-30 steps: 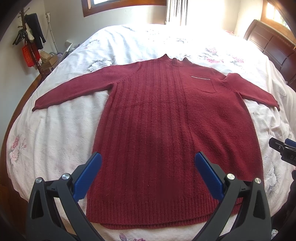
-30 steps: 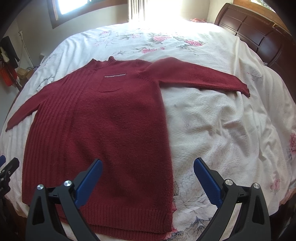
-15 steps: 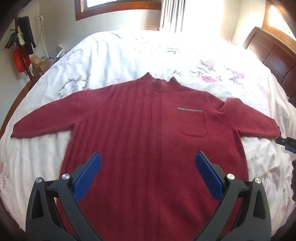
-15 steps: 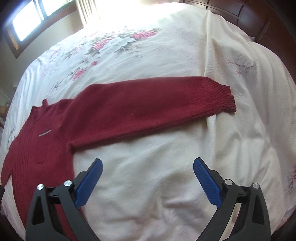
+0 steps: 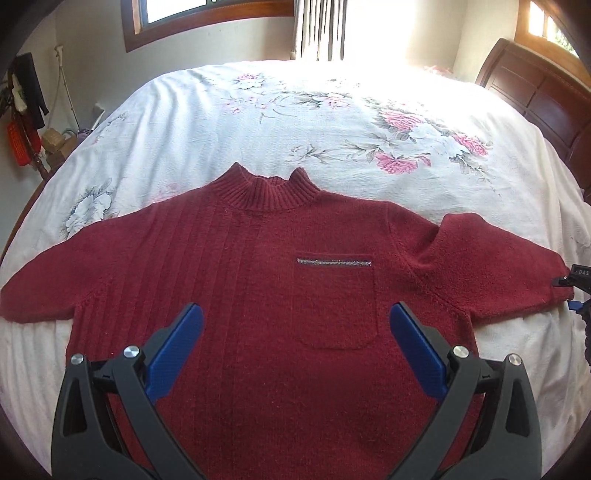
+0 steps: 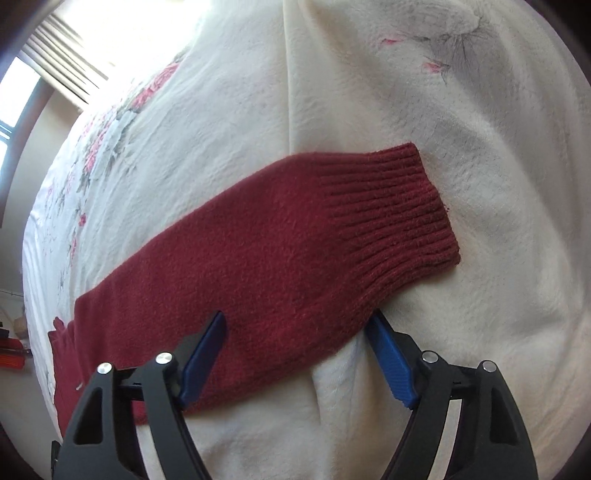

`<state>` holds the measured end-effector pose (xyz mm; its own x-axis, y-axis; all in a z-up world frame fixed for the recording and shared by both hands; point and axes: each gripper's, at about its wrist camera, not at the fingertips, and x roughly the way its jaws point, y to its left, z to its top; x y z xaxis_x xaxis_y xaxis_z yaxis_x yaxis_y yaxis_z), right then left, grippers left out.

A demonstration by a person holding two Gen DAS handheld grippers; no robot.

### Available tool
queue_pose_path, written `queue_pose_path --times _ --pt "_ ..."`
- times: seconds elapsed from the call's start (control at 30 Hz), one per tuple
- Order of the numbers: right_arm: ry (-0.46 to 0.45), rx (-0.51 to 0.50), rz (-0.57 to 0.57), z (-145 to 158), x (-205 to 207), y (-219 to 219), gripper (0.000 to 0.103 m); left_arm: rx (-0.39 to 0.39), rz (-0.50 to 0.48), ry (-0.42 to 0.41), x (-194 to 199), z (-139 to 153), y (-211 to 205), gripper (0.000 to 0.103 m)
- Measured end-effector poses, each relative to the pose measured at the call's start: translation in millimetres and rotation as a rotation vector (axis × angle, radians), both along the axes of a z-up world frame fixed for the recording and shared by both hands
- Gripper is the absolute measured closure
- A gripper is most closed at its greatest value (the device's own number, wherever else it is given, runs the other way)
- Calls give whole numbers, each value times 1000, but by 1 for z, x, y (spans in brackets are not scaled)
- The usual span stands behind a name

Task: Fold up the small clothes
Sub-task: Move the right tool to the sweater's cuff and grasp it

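A dark red knit sweater [image 5: 258, 295] lies flat, front up, on the bed, with its ribbed collar [image 5: 266, 192] away from me and a zip-trimmed chest pocket [image 5: 334, 302]. My left gripper [image 5: 295, 314] hovers open over the chest, holding nothing. The sweater's right sleeve [image 6: 258, 258] stretches out to its ribbed cuff [image 6: 399, 206]. My right gripper [image 6: 295, 321] is low over the sleeve and open. One blue finger [image 6: 207, 347] rests on the sleeve and the other finger [image 6: 388, 354] sits at the sleeve's near edge. The right gripper [image 5: 576, 275] also shows at the sleeve's end in the left wrist view.
The white floral bedspread [image 5: 332, 118] covers the whole bed, with wrinkles [image 6: 369, 74] beyond the cuff. A dark wooden headboard [image 5: 546, 96] stands at the right. Windows [image 5: 177, 11] are behind, and hanging clothes and boxes [image 5: 26, 110] fill the left corner.
The left gripper moved from the hem up over the chest. The right gripper swung out to the right sleeve and dropped close onto it, and its fingers now stand somewhat closer together.
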<state>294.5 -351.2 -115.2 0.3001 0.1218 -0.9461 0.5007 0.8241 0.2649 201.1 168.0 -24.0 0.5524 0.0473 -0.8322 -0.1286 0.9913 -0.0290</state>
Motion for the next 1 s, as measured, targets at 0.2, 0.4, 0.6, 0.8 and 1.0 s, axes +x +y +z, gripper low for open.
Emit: queue_pose_path --times 0.2,0.4,0.6,0.8,1.0 --pt "-40 -22 -12 10 11 -9 76 26 11 10 3 -10 13 3" --pt "-165 -33 44 40 0 12 90 22 49 21 2 -13 40 3" --pt "-247 7 227 66 0 96 90 -23 89 51 3 -15 67 3" --pt "-271 44 399 67 2 200 91 -111 98 68 1 -16 86 3" --pt "-275 138 548 47 -4 299 91 -195 69 69 1 -15 87 3"
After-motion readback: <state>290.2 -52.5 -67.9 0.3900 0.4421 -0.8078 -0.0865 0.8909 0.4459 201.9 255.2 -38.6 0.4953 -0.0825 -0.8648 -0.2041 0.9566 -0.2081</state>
